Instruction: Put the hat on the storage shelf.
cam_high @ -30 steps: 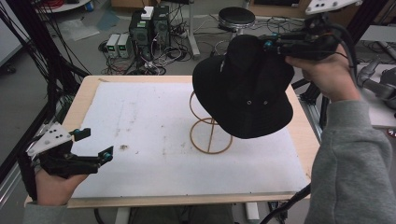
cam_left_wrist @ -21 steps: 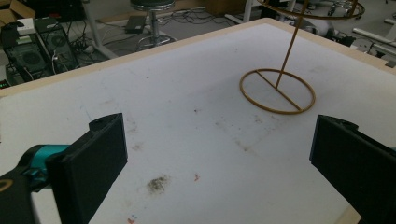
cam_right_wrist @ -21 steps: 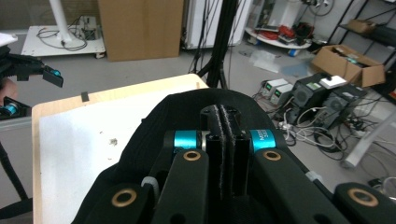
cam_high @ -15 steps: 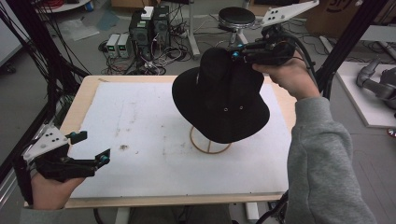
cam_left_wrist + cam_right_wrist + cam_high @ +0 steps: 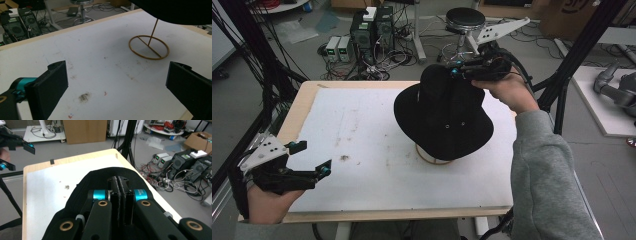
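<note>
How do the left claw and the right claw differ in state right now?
The left claw stands wide open and holds nothing; the right claw is shut on the black hat. The left claw hovers near the table's front edge; the right claw is above the wire stand. Both are hand-held.

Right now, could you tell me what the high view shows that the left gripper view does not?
High view alone: the whole black hat, its crown pinched by the shut right gripper, and the left gripper seen from outside, open. Left gripper view alone: the stand's thin upright rod and the crossbar inside its ring. Both share the white table, the ring-shaped stand base and a dark smudge.
</note>
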The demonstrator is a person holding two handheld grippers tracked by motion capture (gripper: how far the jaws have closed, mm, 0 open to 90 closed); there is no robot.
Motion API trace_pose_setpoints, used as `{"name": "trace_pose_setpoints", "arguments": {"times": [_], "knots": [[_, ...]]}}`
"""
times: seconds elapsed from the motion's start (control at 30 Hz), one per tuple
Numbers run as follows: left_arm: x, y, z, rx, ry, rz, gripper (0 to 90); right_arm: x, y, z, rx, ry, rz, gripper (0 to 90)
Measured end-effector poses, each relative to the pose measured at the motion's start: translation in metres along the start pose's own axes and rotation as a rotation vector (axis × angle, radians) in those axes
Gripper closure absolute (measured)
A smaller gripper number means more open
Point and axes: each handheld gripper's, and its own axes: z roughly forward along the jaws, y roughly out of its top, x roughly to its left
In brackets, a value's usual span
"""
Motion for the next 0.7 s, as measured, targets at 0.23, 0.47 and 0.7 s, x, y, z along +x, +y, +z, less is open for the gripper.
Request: {"name": "trace_pose_setpoints", "arguments": {"times": [0.23, 0.47, 0.7], "knots": [[0.0, 0.0, 0.001, 0.002, -0.001, -0.002, 4.5, 0.0, -0.012, 0.011, 0.017, 0.011, 0.011, 89.6], [-0.001, -0.001, 0.002, 0.004, -0.001, -0.001, 4.5, 0.0, -0.022, 0.02, 0.026, 0.025, 0.019, 89.6], [-0.001, -0.001, 0.003, 0.008, -0.002, -0.003, 4.5, 0.0, -0.024, 0.021, 0.012, 0.024, 0.024, 89.2]]}}
